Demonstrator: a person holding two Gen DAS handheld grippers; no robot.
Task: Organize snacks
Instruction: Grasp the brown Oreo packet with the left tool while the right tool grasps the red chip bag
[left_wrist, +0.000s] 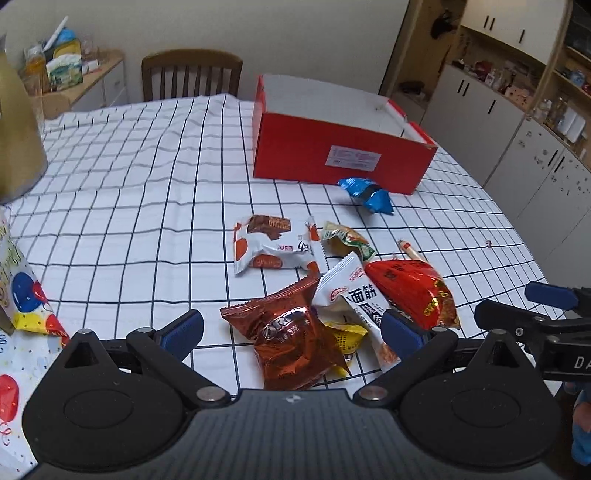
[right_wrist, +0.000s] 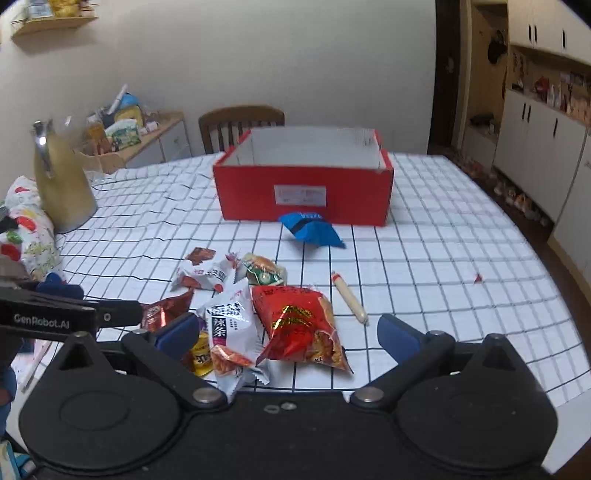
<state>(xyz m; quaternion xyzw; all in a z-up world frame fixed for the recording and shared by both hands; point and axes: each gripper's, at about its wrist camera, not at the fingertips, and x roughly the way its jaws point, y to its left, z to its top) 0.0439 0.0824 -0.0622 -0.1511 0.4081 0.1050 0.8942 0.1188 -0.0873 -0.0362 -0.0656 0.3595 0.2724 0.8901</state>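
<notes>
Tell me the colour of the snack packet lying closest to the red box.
Blue, with a dark band; the snack packet shows best in the right wrist view, just before the red box.

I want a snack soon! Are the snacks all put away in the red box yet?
Not yet. The red box shows only bare white inside walls; its floor is hidden. Nothing is in hand: the left gripper and right gripper both have open jaws. Left to do: the blue packet, the sausage stick and the snack pile lie on the tablecloth.

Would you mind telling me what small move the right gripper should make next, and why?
Probably lower the open right gripper onto the red packet lying between its fingers; the red box behind looks empty and no snack is held.
</notes>
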